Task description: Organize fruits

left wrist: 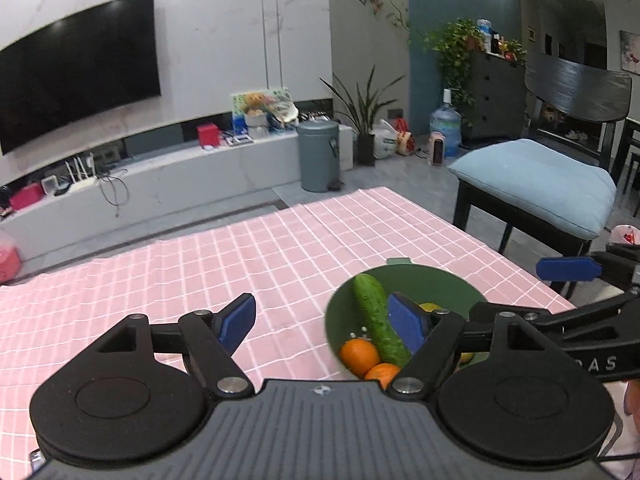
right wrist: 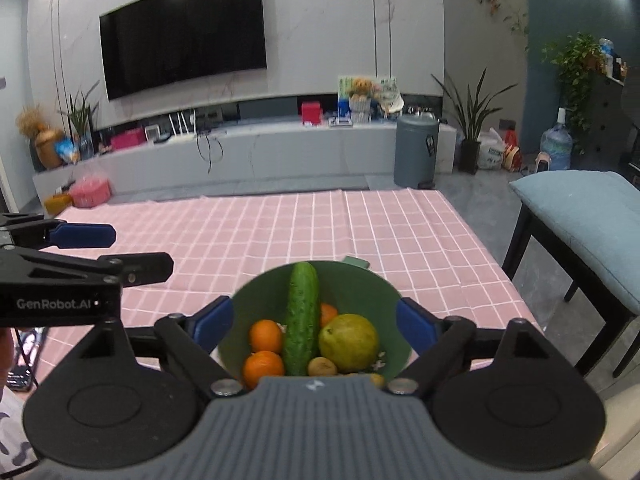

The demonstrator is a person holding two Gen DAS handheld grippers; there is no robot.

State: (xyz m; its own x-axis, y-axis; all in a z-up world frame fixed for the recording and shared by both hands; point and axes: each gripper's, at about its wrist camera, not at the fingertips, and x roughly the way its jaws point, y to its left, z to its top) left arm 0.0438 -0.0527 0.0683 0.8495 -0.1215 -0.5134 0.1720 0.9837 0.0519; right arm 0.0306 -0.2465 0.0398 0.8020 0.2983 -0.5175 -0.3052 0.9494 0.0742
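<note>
A green bowl [right wrist: 352, 280] sits on the pink checked tablecloth [right wrist: 280, 224] near its front right. In it lie a cucumber [right wrist: 302, 316], three oranges [right wrist: 265, 336], a yellow-green pear-like fruit [right wrist: 349, 342] and a small brownish fruit [right wrist: 322, 367]. My right gripper [right wrist: 314, 322] is open, its blue pads on either side of the bowl, just above it. My left gripper [left wrist: 324, 322] is open and empty, left of the bowl [left wrist: 432, 280], with its right pad over the cucumber [left wrist: 378, 324] and oranges [left wrist: 359, 356].
A dark chair with a blue cushion [right wrist: 588, 216] stands right of the table. Beyond the far table edge are a grey bin [right wrist: 416, 152], a TV bench [right wrist: 240, 152] and plants. The tablecloth [left wrist: 200, 264] stretches left and ahead.
</note>
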